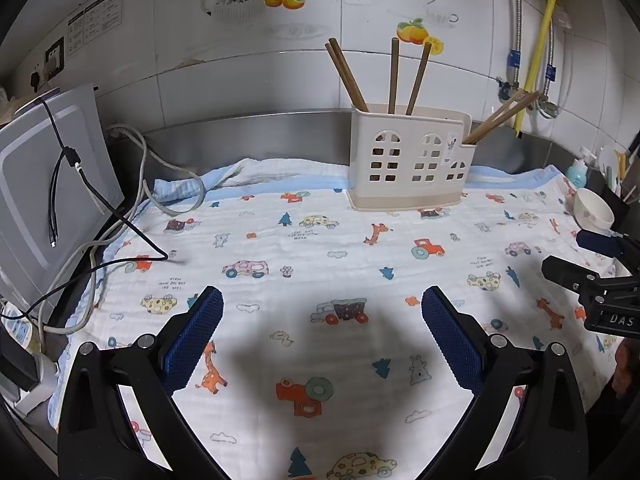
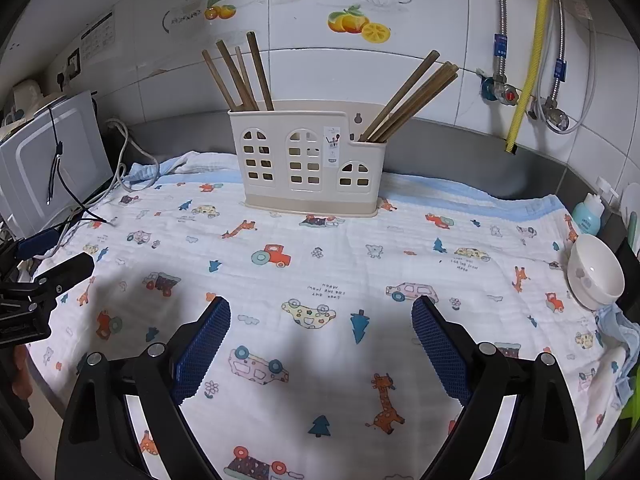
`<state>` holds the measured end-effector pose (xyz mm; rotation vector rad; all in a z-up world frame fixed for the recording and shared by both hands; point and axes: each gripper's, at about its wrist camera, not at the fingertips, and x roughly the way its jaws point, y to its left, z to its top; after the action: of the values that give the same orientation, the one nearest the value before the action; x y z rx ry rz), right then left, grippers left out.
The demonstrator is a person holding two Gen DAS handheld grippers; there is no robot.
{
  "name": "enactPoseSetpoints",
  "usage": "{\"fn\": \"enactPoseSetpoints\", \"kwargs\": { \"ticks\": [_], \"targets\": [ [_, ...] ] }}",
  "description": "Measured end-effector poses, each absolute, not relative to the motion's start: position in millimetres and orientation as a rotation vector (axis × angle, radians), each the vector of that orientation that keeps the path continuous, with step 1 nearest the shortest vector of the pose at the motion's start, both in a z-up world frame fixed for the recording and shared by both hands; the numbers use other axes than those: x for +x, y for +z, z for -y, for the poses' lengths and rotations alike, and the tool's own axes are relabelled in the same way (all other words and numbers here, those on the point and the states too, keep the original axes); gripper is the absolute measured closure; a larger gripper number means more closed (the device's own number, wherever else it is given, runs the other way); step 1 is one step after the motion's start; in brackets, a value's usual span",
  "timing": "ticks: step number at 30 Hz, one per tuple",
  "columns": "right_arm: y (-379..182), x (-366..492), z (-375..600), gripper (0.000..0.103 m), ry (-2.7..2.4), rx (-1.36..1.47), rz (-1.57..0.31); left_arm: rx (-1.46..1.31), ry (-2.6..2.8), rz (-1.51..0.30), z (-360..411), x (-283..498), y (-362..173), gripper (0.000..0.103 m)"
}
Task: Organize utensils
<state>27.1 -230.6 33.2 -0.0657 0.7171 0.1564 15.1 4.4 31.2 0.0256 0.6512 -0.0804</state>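
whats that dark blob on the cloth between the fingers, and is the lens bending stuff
Left wrist view: a soft shadow falls on the cloth between the open left tool. Right wrist view: similar shadows below the open right tool; fisheye curves the wall tiles, and corners go black.

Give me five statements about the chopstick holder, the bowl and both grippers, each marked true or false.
1. The left gripper is open and empty. True.
2. Chopsticks lie scattered on the cloth. False: all visible ones stand in the holder.
3. The white bowl sits at the cloth's right edge. True.
4. The right gripper clamps a chopstick. False: it is open, holding nothing.
5. The holder lies tipped over. False: it stands upright near the wall.
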Motion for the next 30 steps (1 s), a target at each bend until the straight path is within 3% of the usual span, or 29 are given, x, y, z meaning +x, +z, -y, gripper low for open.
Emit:
{"fn": "enactPoseSetpoints", "kwargs": {
  "ticks": [30],
  "targets": [
    [33.0, 28.5, 226.6, 0.014, 0.158, -0.066, -0.715, -0.040, -0.101, -0.665, -10.5, 15.6, 26.4, 0.005]
  ]
}}
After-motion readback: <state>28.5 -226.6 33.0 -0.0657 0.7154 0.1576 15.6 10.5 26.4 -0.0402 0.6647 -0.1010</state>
